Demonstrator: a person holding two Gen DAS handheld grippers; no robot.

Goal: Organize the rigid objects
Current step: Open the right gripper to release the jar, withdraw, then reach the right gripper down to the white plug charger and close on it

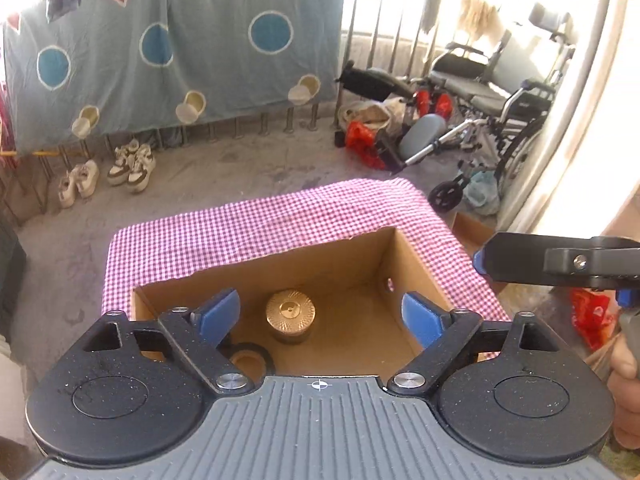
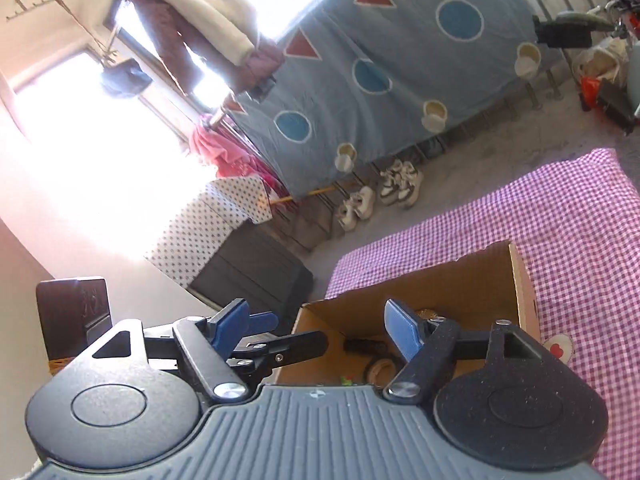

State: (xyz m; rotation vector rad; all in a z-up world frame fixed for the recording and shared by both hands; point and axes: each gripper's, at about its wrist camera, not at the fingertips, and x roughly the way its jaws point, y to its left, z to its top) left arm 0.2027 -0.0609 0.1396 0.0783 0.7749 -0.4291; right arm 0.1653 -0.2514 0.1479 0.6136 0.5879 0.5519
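Landmark: open brown cardboard box (image 1: 352,264) sitting on a pink-and-white checked cloth (image 1: 280,216).

Inside the box, at its left near corner: black roll of tape with a tan core (image 1: 249,358), lying flat, partly hidden behind the left gripper's arm. Probably light, stiff, a little tacky at the rim; best pinched across the ring wall, one pad inside the core.

On the box floor, about the middle: squat round jar with a ribbed gold metal lid (image 1: 291,312), standing upright. Likely rigid and fairly hefty, smooth lid prone to slip; safer taken across the darker body below the lid, jaws level.

Above the box: left gripper (image 1: 320,314) spread wide, blue pads (image 1: 218,312) clear of everything, nothing held.

At the box's right, above the rim: right gripper (image 2: 316,330) likewise gaping, empty.

Further contents seen from the right wrist view only as a dark stick-like item (image 2: 362,346), too small to identify.
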